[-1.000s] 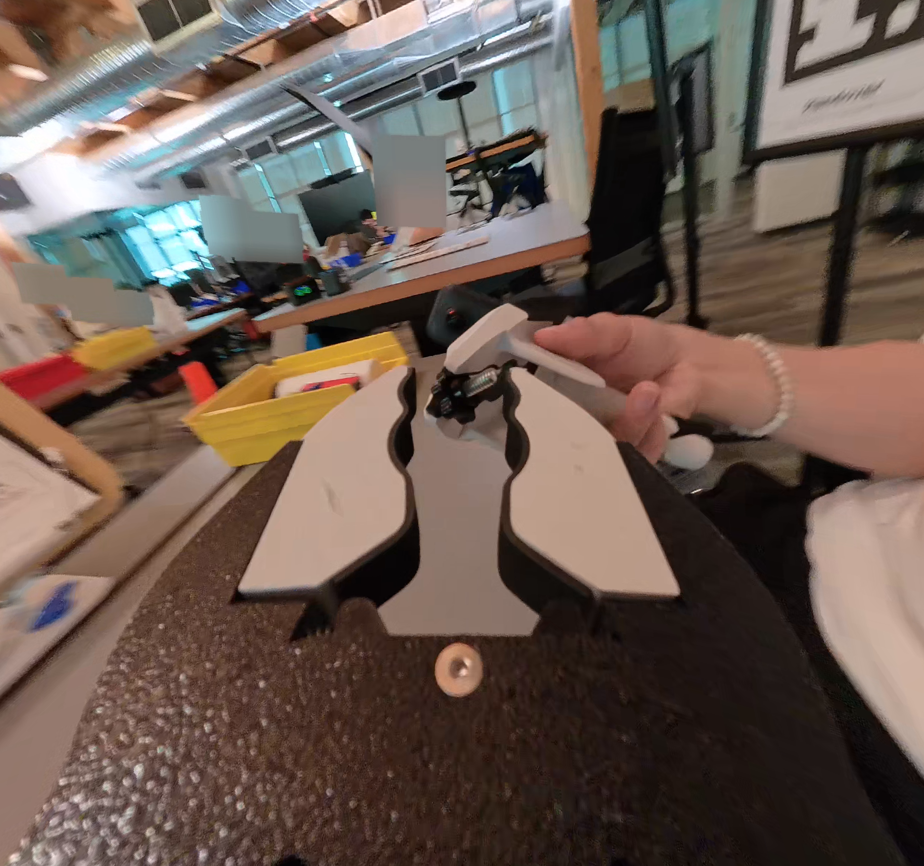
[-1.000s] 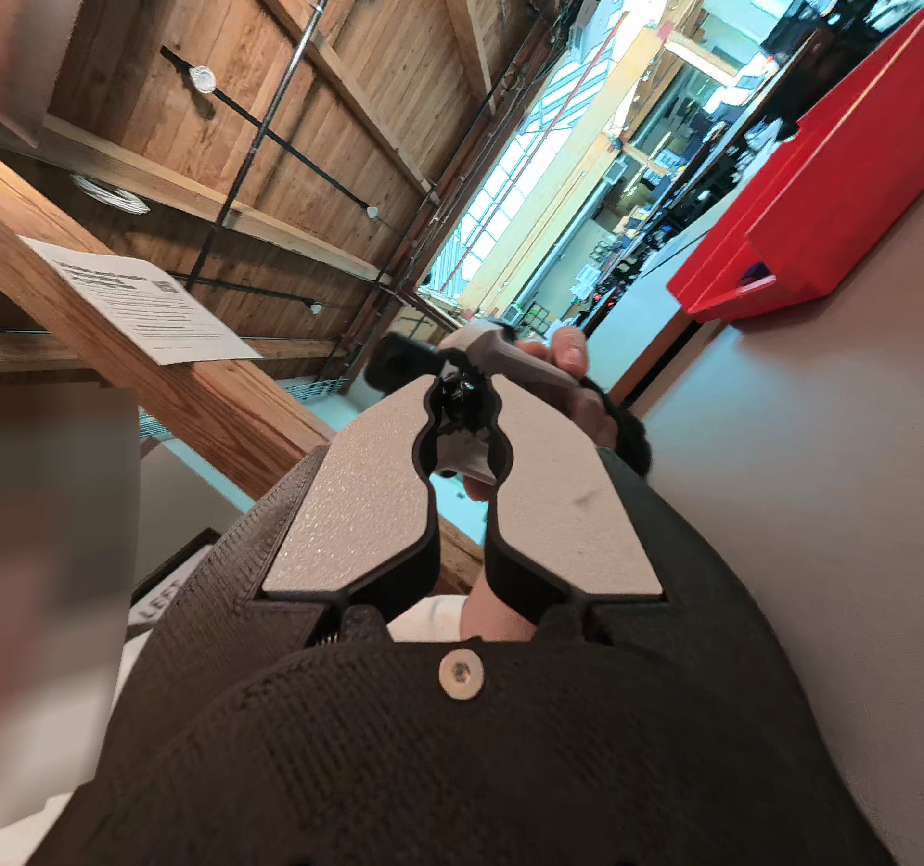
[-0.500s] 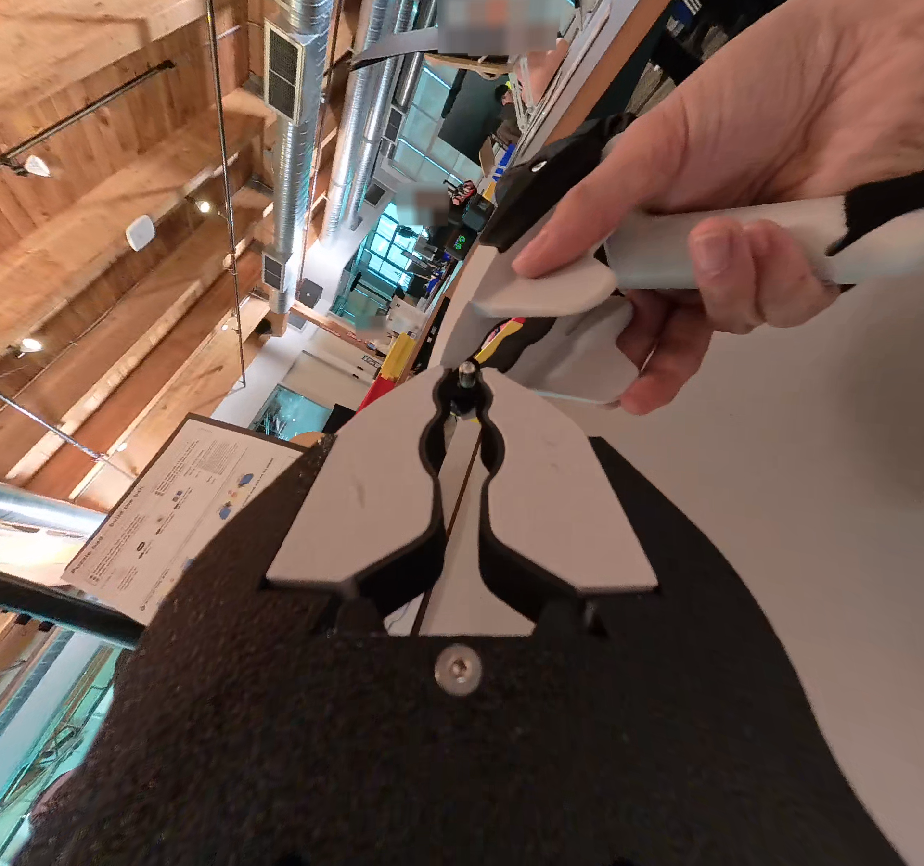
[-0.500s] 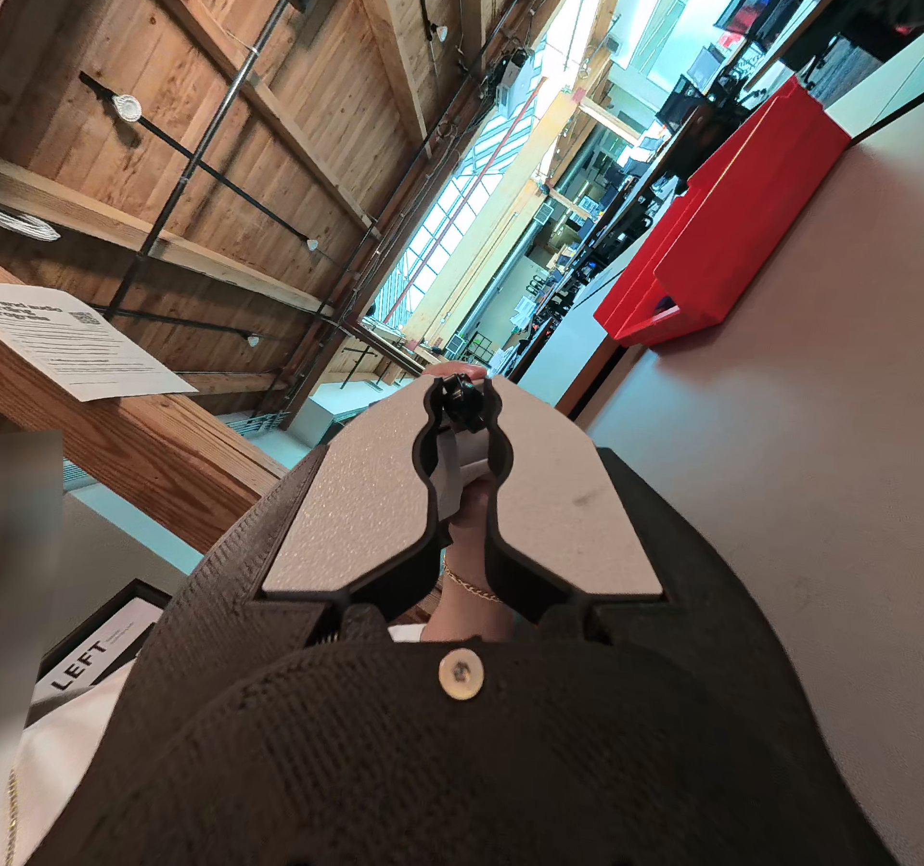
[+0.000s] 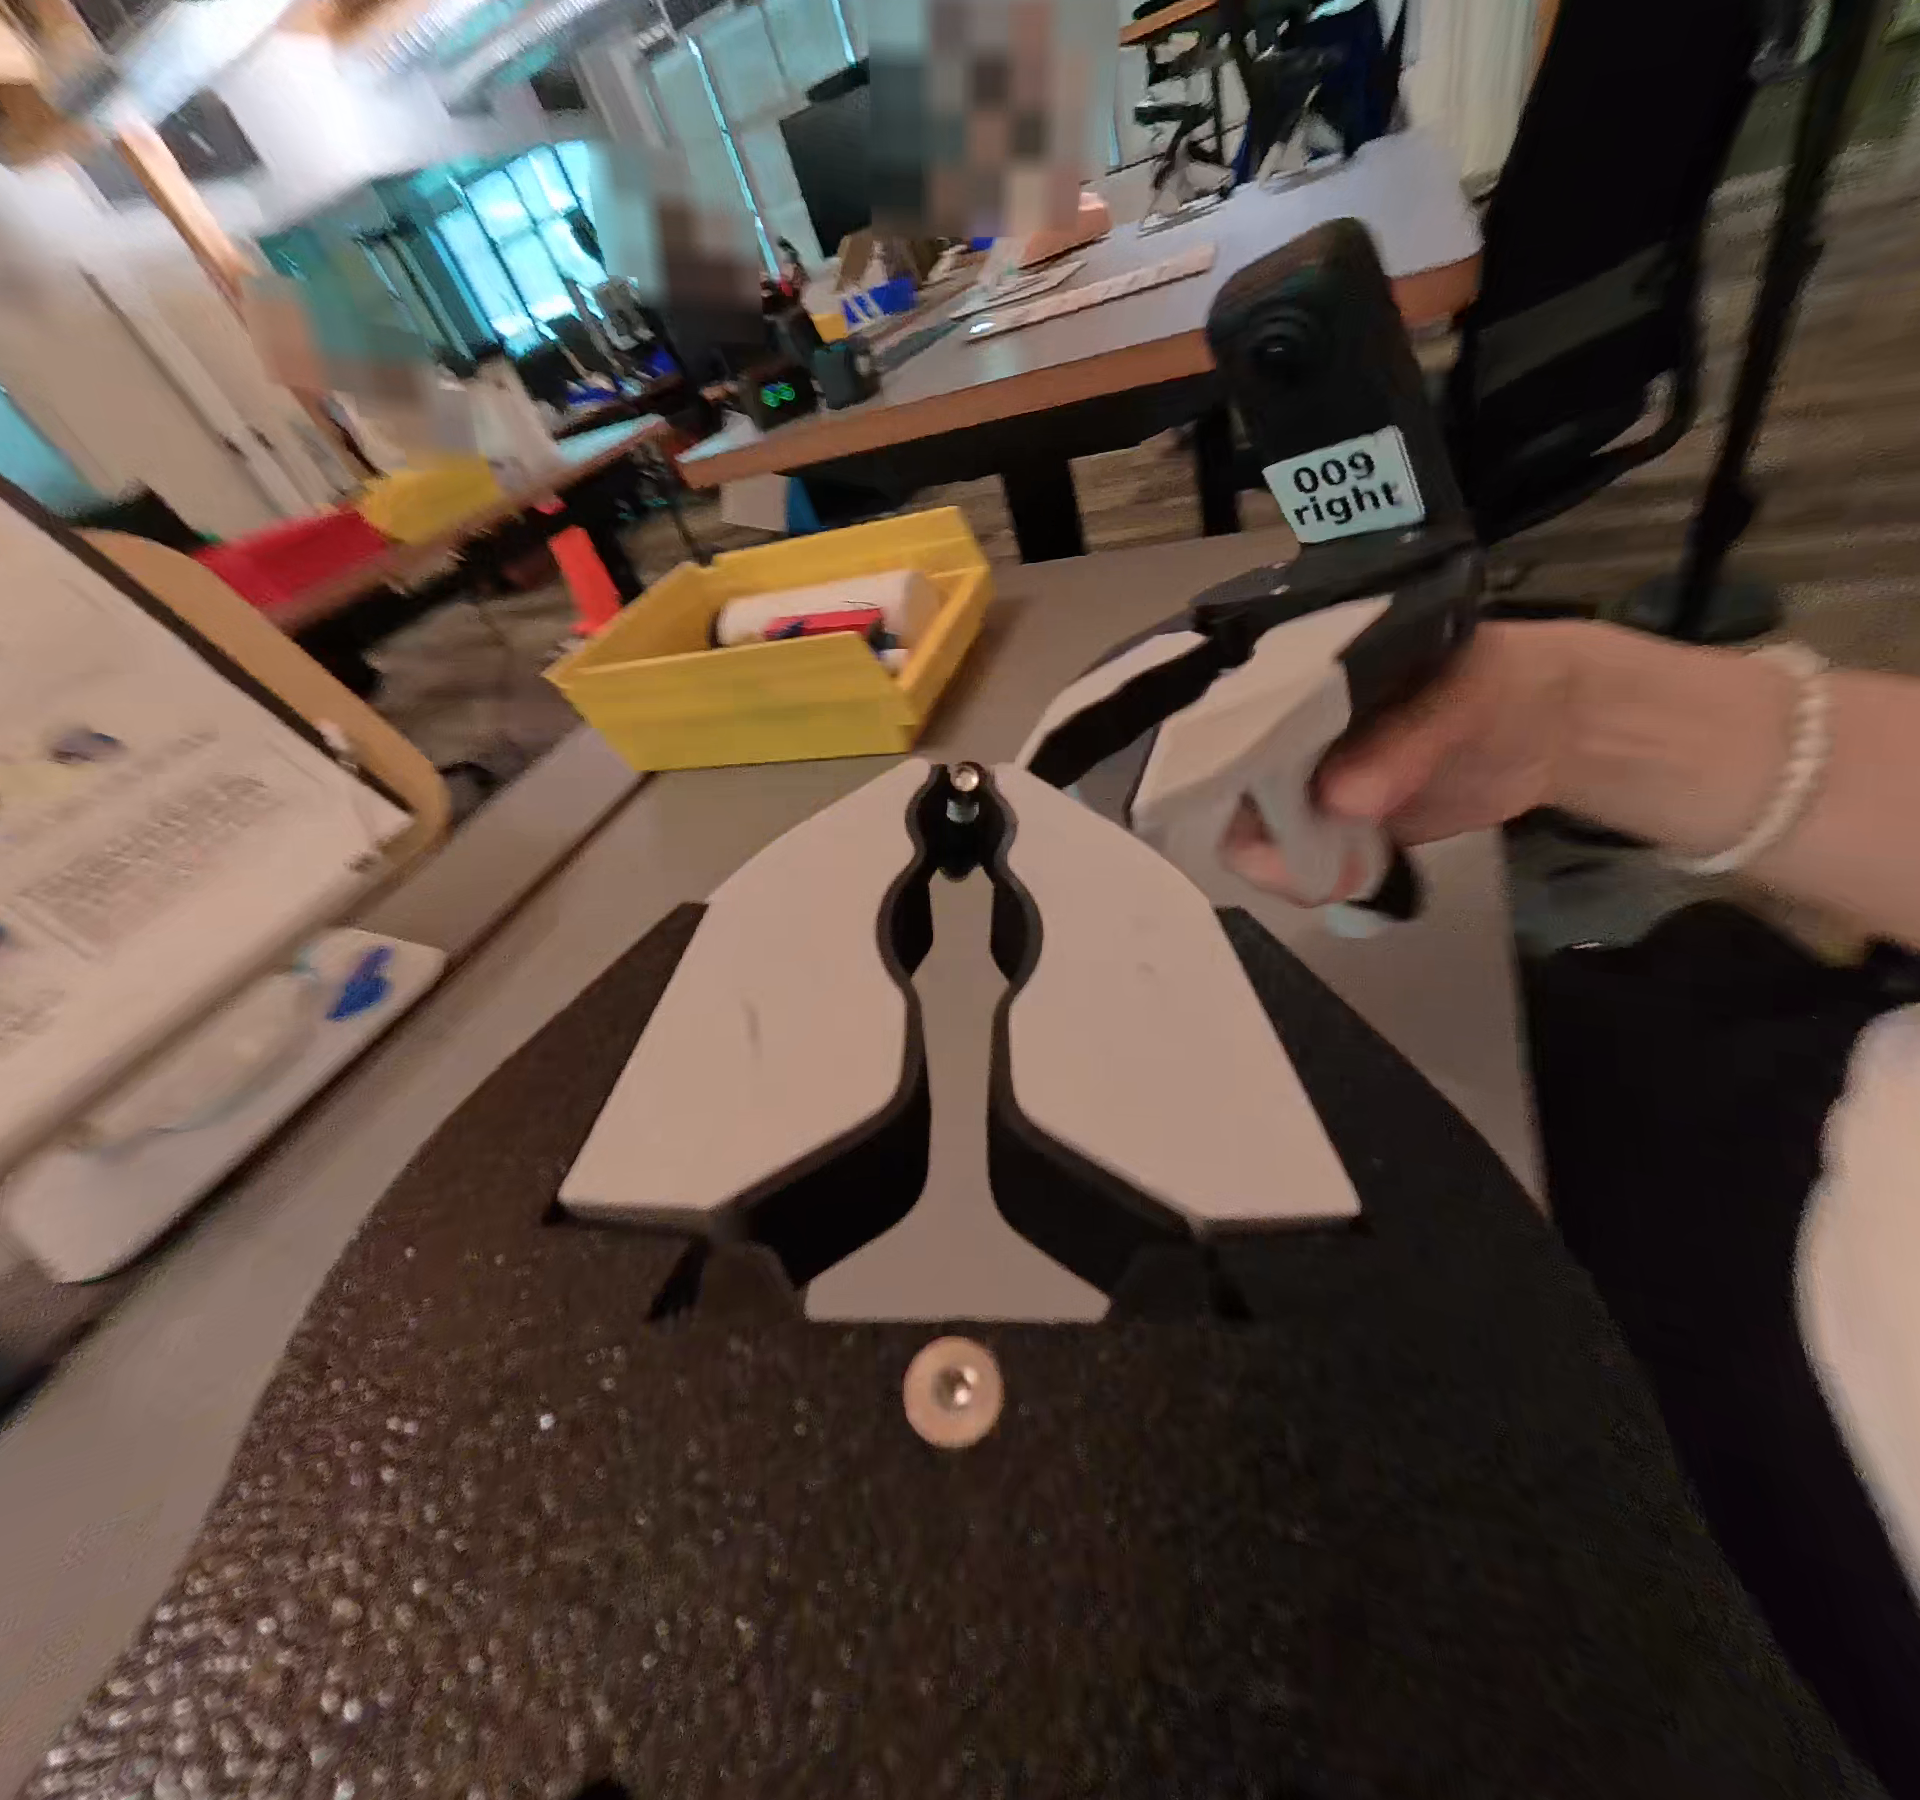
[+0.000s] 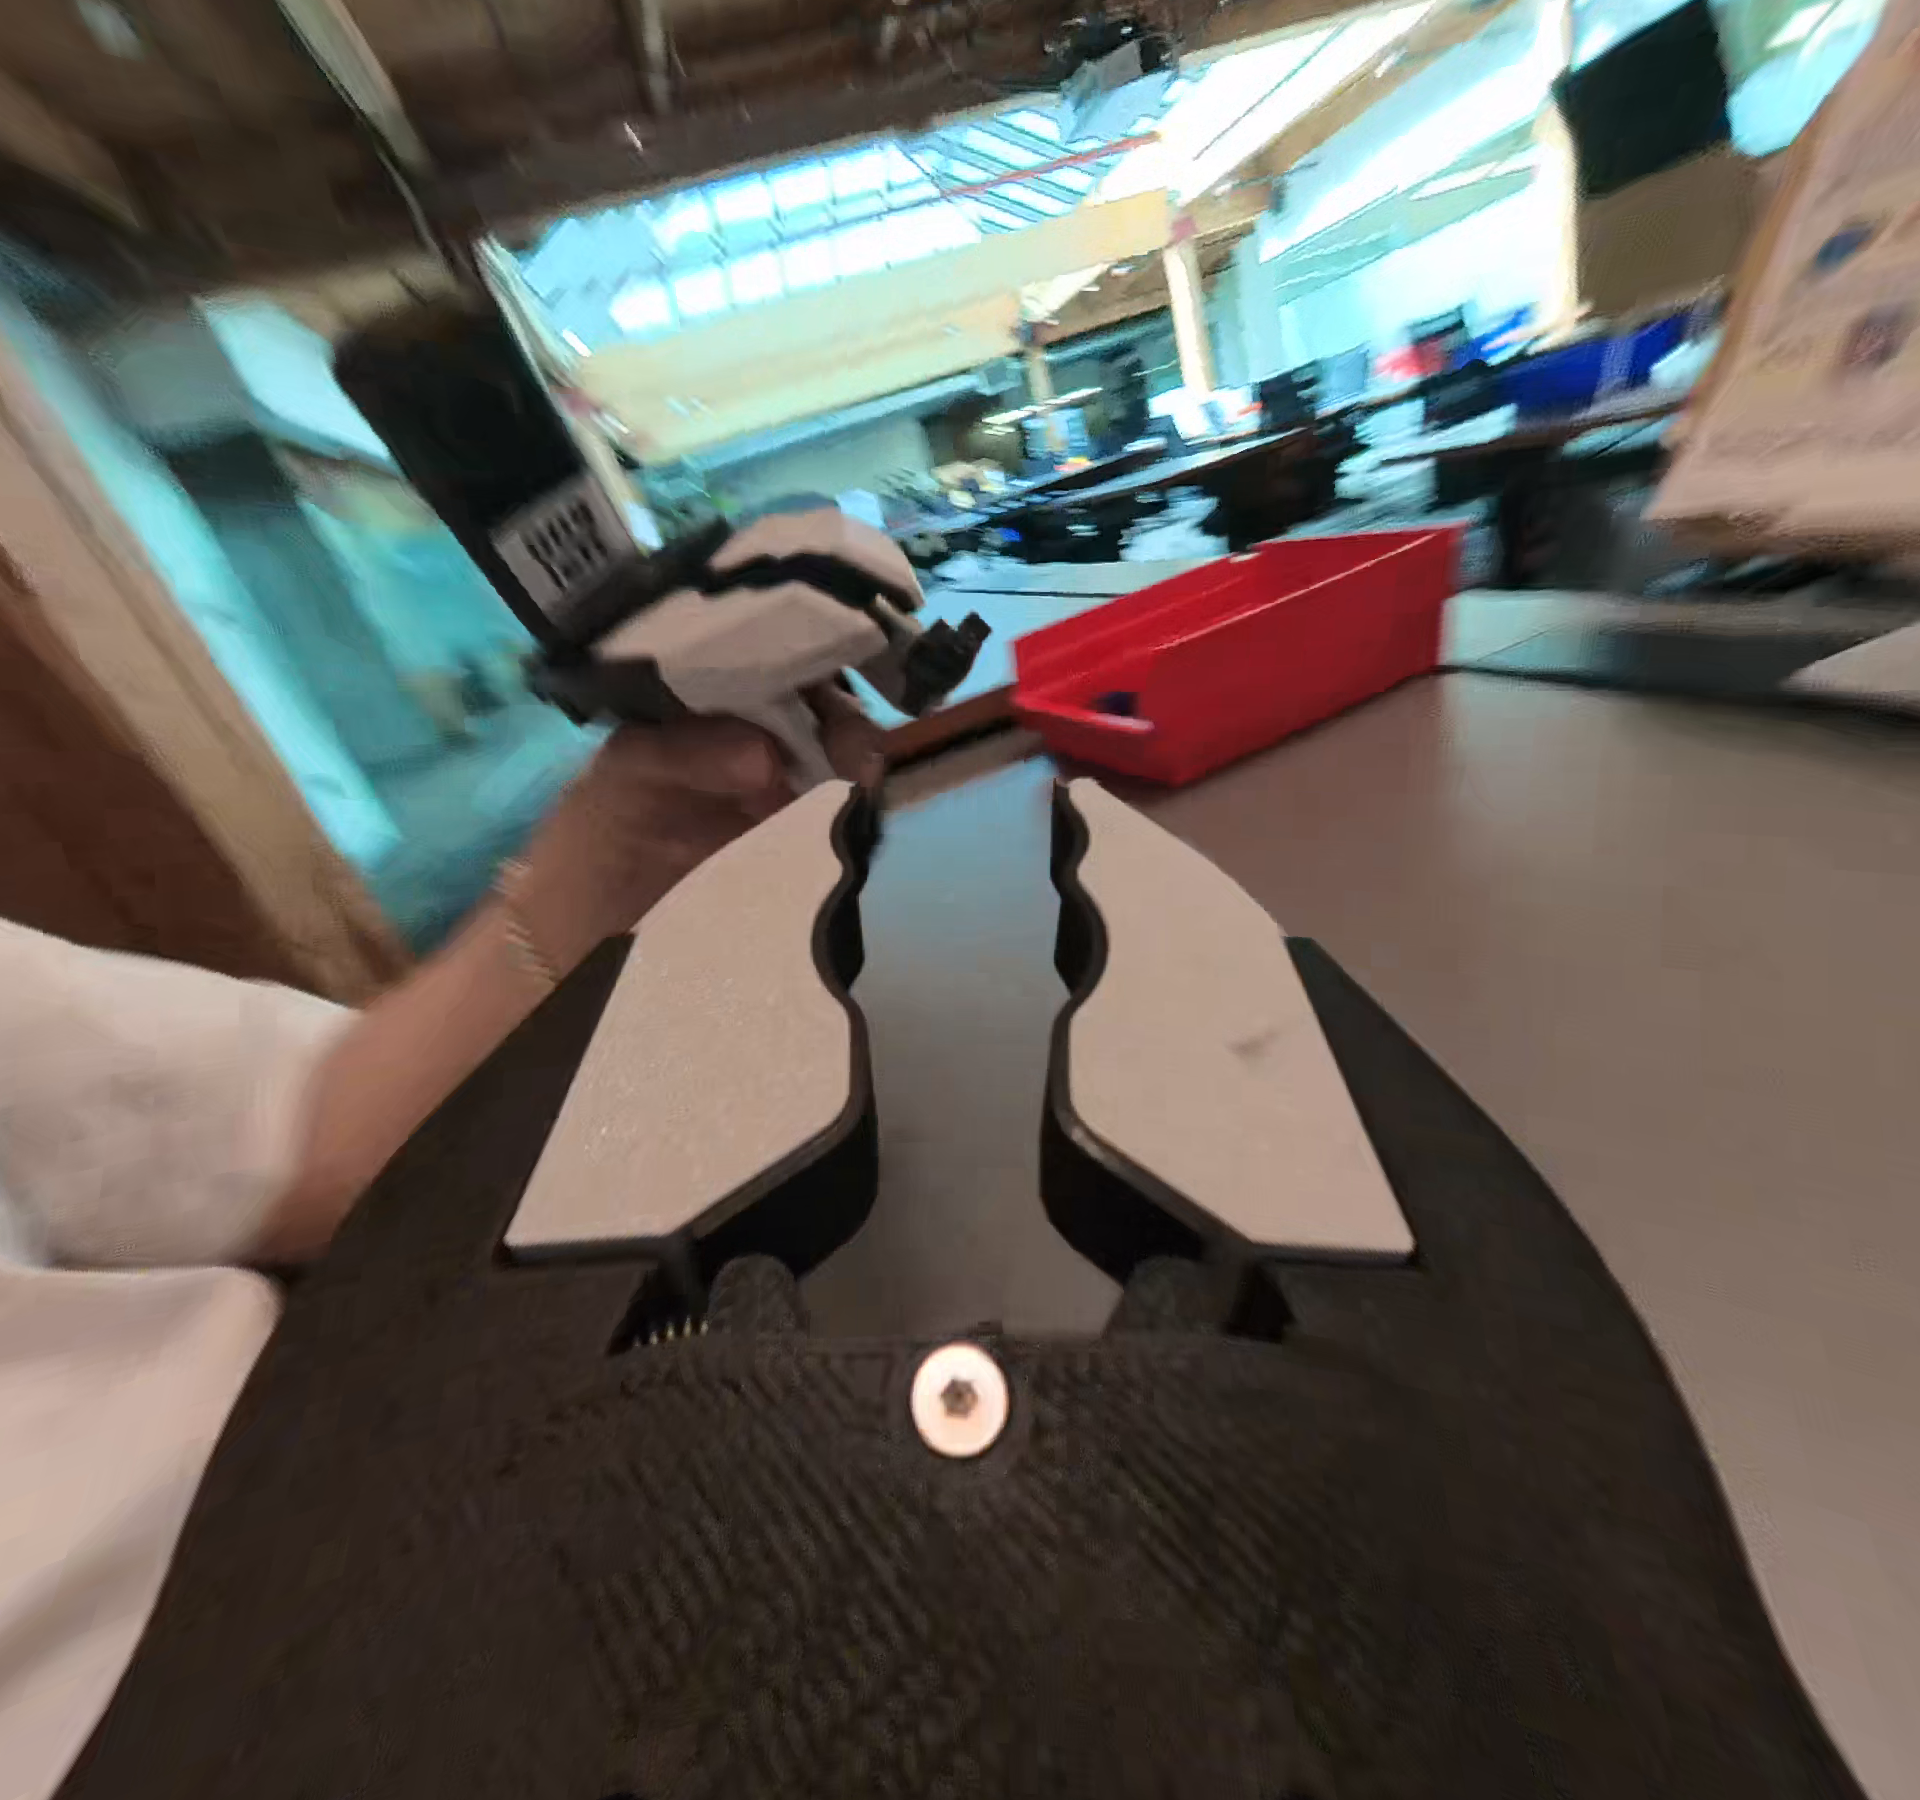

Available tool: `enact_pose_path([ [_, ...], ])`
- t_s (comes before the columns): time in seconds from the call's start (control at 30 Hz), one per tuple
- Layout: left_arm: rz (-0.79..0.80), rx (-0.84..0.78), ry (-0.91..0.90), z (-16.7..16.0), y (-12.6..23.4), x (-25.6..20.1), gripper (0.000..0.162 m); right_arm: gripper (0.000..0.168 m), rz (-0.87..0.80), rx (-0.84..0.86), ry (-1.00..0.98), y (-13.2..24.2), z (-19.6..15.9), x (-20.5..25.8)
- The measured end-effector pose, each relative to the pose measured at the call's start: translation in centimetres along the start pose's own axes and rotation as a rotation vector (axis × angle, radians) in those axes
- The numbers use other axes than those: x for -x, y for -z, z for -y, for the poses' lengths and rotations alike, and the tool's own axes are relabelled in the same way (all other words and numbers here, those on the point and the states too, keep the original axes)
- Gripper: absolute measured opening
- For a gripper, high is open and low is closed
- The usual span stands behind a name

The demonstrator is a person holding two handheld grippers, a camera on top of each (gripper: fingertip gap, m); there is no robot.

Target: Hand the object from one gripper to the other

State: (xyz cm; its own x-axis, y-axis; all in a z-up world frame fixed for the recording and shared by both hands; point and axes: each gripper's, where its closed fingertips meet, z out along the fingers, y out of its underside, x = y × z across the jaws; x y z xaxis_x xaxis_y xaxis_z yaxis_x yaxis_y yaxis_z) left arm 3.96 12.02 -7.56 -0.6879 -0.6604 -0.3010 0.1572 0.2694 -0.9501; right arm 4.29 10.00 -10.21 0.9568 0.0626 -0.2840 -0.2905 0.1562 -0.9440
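Left wrist view first, closest stuff out: the left gripper (image 5: 961, 820) has its fingers pressed nearly together at the tips, pinching a small black part with a silver cap (image 5: 963, 794). Looks like a little bolt or standoff, can't say more than that. It sticks out past the fingertips, long axis running pretty much straight forward along the fingers, metal end pointing away from the camera. Off to the right and a bit farther out is the right gripper (image 5: 1117, 763), held in the person's hand (image 5: 1455, 763), near the left one but not touching it or the part. Beyond both sits a yellow bin (image 5: 769, 659) with some stuff in it on the grey table (image 5: 1091, 587).

Right wrist view agrees: the right gripper's (image 6: 956, 794) own fingers are spread apart with nothing between them, just table showing through the gap. The left gripper (image 6: 935, 659) is up and to the left of them, with the black part (image 6: 940, 654) poking out of its tips toward the right. Farther back there's a red bin (image 6: 1247, 659) on the table.

So my read is the handoff itself is done and the part lives in the left gripper now. The part lies up-left of the right fingers, clear of them, so the left hand owns whatever comes next.
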Motion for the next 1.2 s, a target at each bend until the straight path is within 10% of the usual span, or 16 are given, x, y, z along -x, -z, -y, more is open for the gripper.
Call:
enact_pose_path([
  [0.17,-0.128,0.086,0.198,-0.3,0.3,-1.4,0.005,0.058,-0.086,0.146,0.402,-1.1,-1.4,0.5],
  [0.67,-0.116,0.144,0.214,-2.2,0.4,-0.5,0.005,0.025,-0.08,0.273,0.537,-4.0,-1.9,-0.1],
  [1.0,-0.448,-0.078,0.166,-0.4,2.5,-4.1,0.025,0.025,0.604,0.318,-0.031,-1.1,-2.5,4.8],
  [1.2,-0.635,-0.116,0.218,-1.1,1.7,-6.9,0.018,0.025,0.734,0.329,-0.09,-0.4,-3.3,6.8],
])
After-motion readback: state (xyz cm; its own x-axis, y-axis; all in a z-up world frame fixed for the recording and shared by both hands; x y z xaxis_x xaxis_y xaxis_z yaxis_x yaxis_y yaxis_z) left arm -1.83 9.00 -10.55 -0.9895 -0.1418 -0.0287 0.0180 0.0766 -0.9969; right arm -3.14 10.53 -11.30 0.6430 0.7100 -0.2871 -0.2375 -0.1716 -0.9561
